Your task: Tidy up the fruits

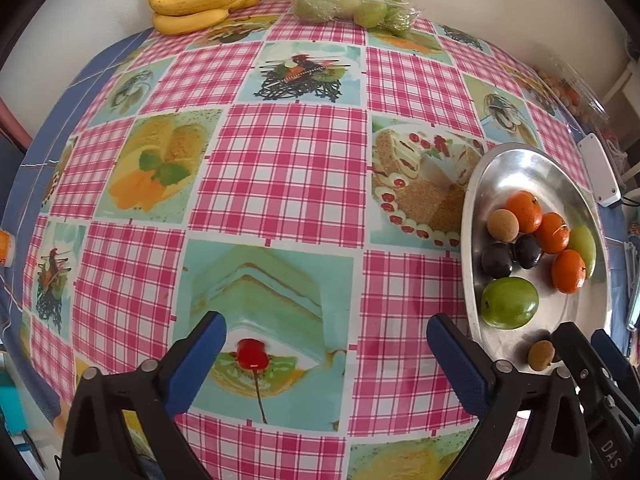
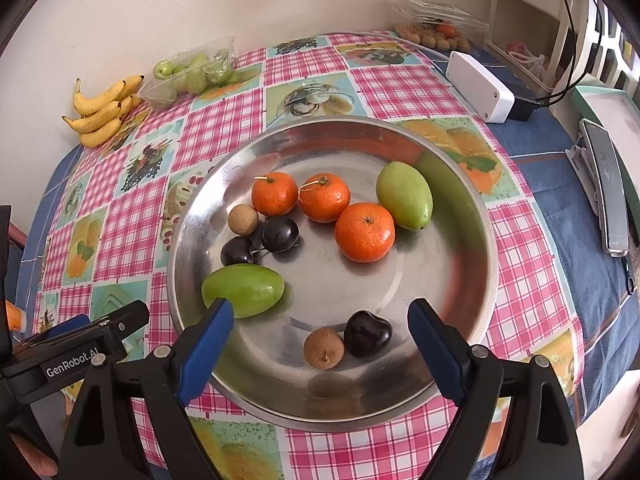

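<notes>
The right gripper (image 2: 320,344) stood wide open over the near part of the metal plate (image 2: 460,184), holding nothing; a brown longan (image 2: 323,348) and a dark cherry (image 2: 367,339) lay touching each other on the plate between its blue fingers (image 2: 208,344), touched by neither pad, which suggests they had been set down there to join the rest. Just beyond the left finger lay a green fruit (image 2: 243,290), and farther ahead sat two more cherries (image 2: 260,242), another longan (image 2: 243,219), three oranges (image 2: 326,210) and a second green fruit (image 2: 405,195), like kinds roughly grouped. The left gripper (image 1: 326,354) also gaped fully, empty, above bare tablecloth (image 1: 288,168) beside the plate, with only a printed cherry between its fingers. Well ahead of both, against the wall, the bananas (image 1: 200,0) and a clear tub of green fruit (image 1: 352,4) waited, probably the next to sort; a tub of longans (image 2: 436,36) sat at the far right.
</notes>
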Demonstrator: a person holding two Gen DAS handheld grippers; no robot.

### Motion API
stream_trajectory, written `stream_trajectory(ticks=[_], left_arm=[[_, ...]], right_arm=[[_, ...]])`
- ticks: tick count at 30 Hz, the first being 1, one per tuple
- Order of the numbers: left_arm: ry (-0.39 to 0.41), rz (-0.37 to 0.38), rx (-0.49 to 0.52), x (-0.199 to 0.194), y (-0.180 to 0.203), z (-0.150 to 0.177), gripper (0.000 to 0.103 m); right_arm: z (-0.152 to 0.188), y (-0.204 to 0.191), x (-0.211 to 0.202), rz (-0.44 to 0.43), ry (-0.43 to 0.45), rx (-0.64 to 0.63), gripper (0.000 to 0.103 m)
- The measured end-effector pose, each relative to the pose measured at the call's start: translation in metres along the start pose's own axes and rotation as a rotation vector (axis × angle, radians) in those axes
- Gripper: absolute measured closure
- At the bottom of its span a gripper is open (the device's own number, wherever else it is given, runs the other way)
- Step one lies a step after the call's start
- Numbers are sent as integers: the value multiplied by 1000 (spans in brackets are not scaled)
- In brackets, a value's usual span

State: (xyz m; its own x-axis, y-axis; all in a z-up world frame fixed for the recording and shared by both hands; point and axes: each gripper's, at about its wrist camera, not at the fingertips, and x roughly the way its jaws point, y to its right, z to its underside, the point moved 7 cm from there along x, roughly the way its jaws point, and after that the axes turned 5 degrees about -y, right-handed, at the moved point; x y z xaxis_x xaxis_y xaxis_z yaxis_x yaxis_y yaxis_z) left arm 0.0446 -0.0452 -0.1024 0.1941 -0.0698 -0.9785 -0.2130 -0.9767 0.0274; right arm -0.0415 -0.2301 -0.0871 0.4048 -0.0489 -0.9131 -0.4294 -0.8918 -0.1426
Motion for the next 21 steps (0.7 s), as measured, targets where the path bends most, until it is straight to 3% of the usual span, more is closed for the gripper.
stream_trajectory(ticks=[2, 4, 21], left_arm=[[4, -4, -4, 0, -1, -1, 0], [2, 0, -7, 1, -2, -1, 0], [25, -2, 3, -3, -2, -1, 0]], right_arm=[[0, 0, 0, 0, 4, -3, 13], [0, 0, 0, 0, 8, -4, 3], [-1, -4, -5, -8, 34, -22, 3]])
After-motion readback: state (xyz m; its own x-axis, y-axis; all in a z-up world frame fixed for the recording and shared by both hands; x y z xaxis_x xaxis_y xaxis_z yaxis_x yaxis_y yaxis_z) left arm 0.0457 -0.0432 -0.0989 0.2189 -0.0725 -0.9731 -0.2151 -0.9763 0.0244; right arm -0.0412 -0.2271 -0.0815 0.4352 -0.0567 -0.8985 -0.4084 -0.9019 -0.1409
